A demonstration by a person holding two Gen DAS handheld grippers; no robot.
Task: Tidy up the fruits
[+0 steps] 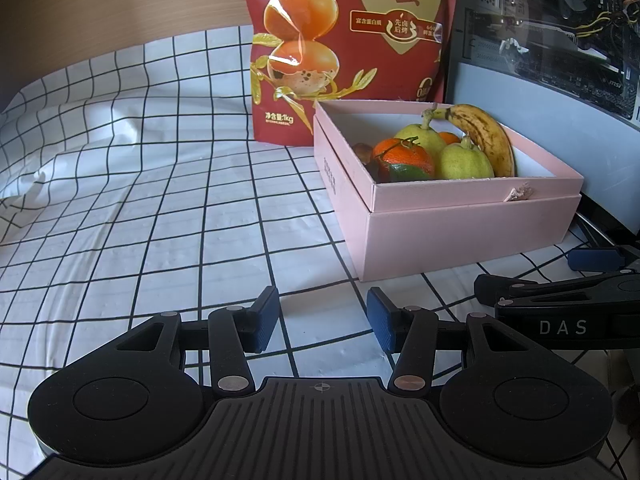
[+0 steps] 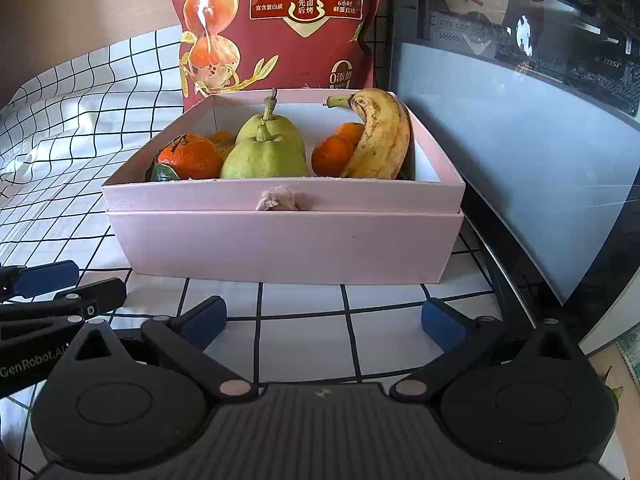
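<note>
1. The box [image 2: 280,240] sits on the tablecloth [image 2: 304,336], at the far right of the scene.
2. In it, the banana [image 2: 380,136] leans at the right, two pears [image 2: 264,158] in the middle, a tangerine [image 2: 190,158] at the left.
3. The pouch [image 2: 280,24] stands behind the box.
4. The computer case [image 2: 520,140] stands to the box's right.

To my left the checkered cloth [image 1: 140,208] on the surface lies bare and wide, so a gripper could pass freely there. Ahead, the pink box [image 2: 280,240] blocks the way at low height, though its top is open above the fruit, with a clear corner of floor behind the banana [image 2: 380,136]. Behind it the red bag [image 2: 280,20] stands upright, and the computer case [image 2: 520,140] walls off the right side, just beside the box.
</note>
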